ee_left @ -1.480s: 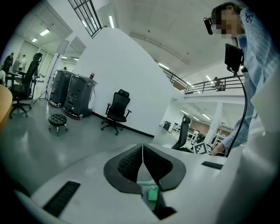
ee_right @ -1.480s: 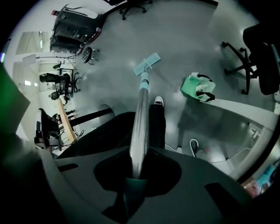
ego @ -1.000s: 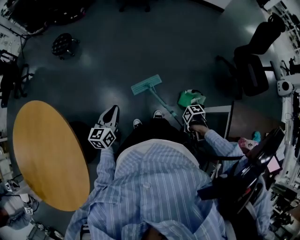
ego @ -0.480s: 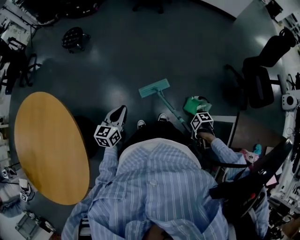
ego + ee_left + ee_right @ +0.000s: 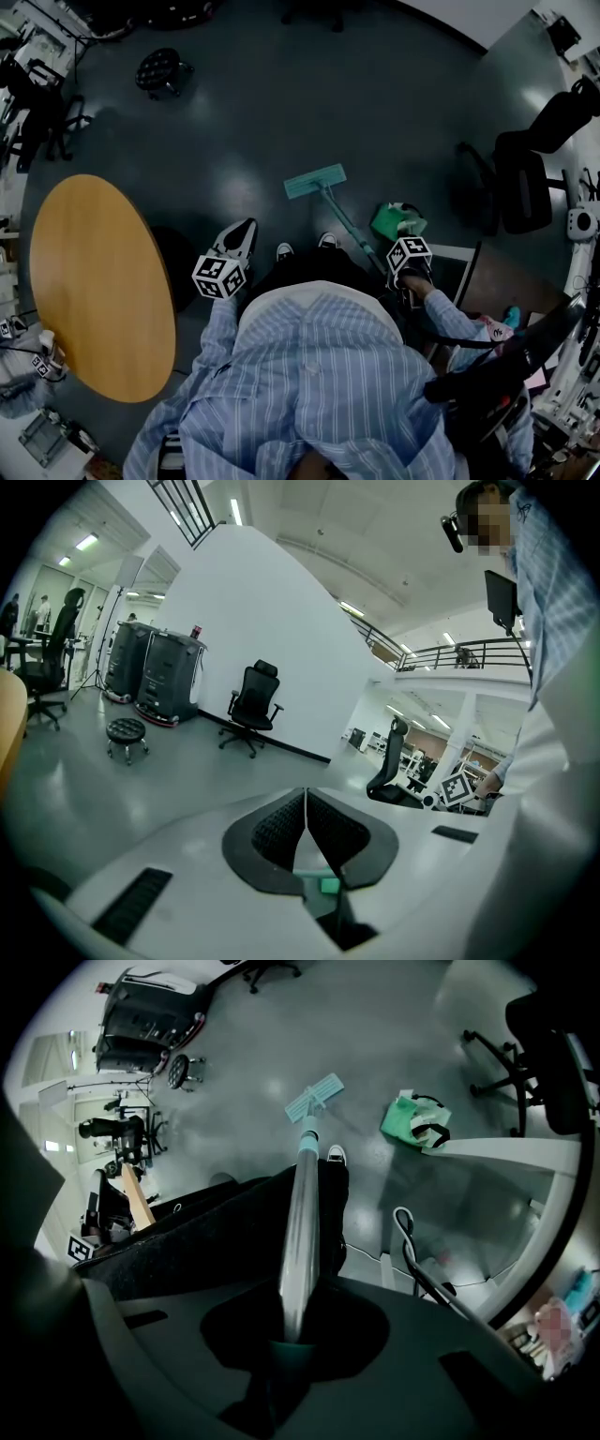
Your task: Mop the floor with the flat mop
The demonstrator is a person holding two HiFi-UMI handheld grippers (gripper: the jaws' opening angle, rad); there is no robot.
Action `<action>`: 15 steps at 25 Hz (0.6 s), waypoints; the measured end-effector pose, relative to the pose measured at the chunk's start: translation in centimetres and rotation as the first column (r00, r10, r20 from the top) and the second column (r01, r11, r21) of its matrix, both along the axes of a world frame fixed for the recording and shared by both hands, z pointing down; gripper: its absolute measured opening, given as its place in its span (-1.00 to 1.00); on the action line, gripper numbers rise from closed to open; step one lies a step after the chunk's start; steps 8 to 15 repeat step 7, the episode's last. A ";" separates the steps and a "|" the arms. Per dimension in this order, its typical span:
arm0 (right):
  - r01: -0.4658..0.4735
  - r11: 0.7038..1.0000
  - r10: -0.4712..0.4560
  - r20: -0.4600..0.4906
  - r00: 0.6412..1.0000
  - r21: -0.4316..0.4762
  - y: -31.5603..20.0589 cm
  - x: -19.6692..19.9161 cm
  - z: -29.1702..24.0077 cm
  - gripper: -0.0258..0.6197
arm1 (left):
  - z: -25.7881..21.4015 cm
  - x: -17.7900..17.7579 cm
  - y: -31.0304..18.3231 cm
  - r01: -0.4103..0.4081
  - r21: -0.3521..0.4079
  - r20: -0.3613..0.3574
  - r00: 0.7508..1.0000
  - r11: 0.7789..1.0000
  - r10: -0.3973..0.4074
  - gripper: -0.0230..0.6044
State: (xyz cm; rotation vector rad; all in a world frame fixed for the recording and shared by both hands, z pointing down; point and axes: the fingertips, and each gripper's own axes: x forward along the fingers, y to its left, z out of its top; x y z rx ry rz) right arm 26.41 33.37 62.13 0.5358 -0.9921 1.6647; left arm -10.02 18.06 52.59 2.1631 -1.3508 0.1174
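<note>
Near right: right gripper (image 5: pixel 292 1324) has its jaws clamped on the metal handle (image 5: pixel 300 1213) of the flat mop (image 5: pixel 354 228). Near left: left gripper (image 5: pixel 306 808) is held beside the person's hip, jaws pressed together with nothing between them. The handle's long axis slants from the right gripper far and leftward down to the dark floor (image 5: pixel 281 103), where the teal mop head (image 5: pixel 315 181) lies flat just beyond the shoes (image 5: pixel 327 241), crosswise to the handle, with a green bag (image 5: pixel 398 221) to its right.
</note>
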 end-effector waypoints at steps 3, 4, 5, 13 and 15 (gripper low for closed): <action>0.005 1.000 -0.005 0.001 1.000 0.004 0.0 0.3 0.1 -0.75 | 0.0 0.5 0.0 -0.003 -0.002 0.002 1.000 1.000 0.003 -0.90; 0.006 1.000 -0.006 0.001 1.000 0.005 0.0 0.4 0.0 -0.75 | 0.0 0.6 0.0 -0.005 -0.002 0.002 1.000 1.000 0.006 -0.90; 0.006 1.000 -0.006 0.000 1.000 0.006 -0.1 0.5 0.0 -0.75 | 0.0 0.8 0.0 -0.008 -0.003 0.003 1.000 1.000 0.008 -0.90; 0.006 1.000 -0.006 -0.002 1.000 0.007 -0.1 0.6 -0.1 -0.75 | 0.0 1.1 -0.1 -0.013 -0.004 0.004 1.000 1.000 0.013 -0.90; 0.006 1.000 -0.006 -0.002 1.000 0.007 -0.1 0.6 -0.1 -0.75 | 0.0 1.1 -0.1 -0.013 -0.004 0.004 1.000 1.000 0.013 -0.90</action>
